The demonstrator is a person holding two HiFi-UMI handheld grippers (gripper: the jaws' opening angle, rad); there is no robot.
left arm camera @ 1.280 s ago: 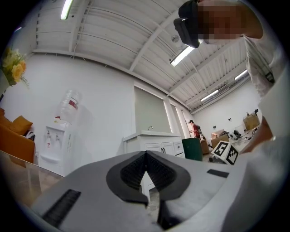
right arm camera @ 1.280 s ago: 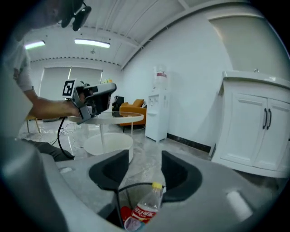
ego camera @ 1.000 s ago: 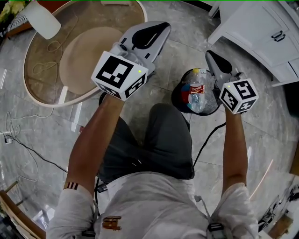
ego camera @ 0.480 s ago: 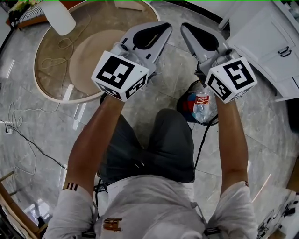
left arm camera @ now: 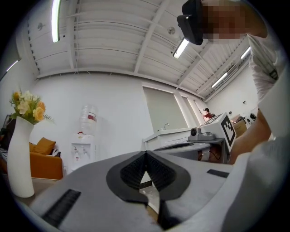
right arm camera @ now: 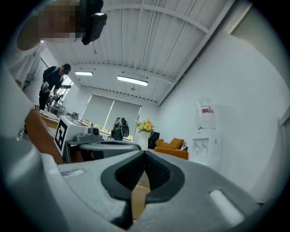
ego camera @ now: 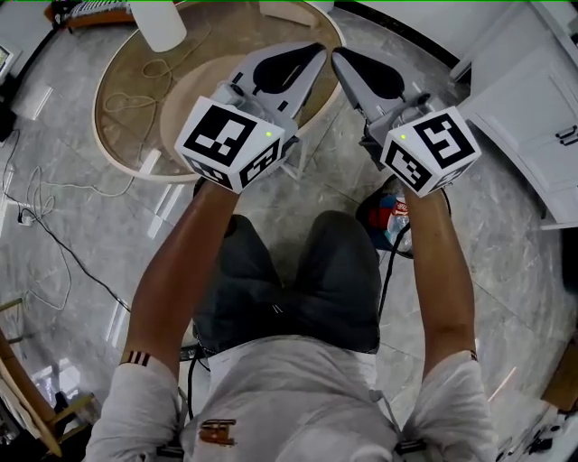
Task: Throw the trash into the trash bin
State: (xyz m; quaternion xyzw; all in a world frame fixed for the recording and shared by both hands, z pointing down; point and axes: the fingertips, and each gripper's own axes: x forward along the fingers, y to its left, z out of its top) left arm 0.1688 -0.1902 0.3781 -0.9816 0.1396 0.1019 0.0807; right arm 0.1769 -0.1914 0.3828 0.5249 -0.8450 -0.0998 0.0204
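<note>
The black trash bin (ego camera: 374, 215) stands on the floor by the person's right knee, half hidden behind the right forearm. A clear plastic bottle (ego camera: 397, 217) with a red label lies inside it among other trash. Both grippers are held up level, side by side, over the edge of the round table (ego camera: 122, 144). My left gripper (ego camera: 315, 52) (left arm camera: 145, 154) is shut with nothing between its jaws. Just to its right, my right gripper (ego camera: 339, 56) (right arm camera: 144, 153) is also shut and empty, well above and away from the bin.
A beige mat (ego camera: 185, 104), a loose cord (ego camera: 144, 77) and a white vase (ego camera: 158, 23) sit on the table. White cabinets (ego camera: 533, 117) stand at the right. Cables (ego camera: 45, 226) trail across the floor at the left. A water dispenser (left arm camera: 85, 147) and orange sofa (right arm camera: 172, 148) lie ahead.
My right gripper has risen from over the bin and swung left, up beside the left gripper. The left gripper drifted slightly forward toward the table. The bin now shows behind the right forearm.
</note>
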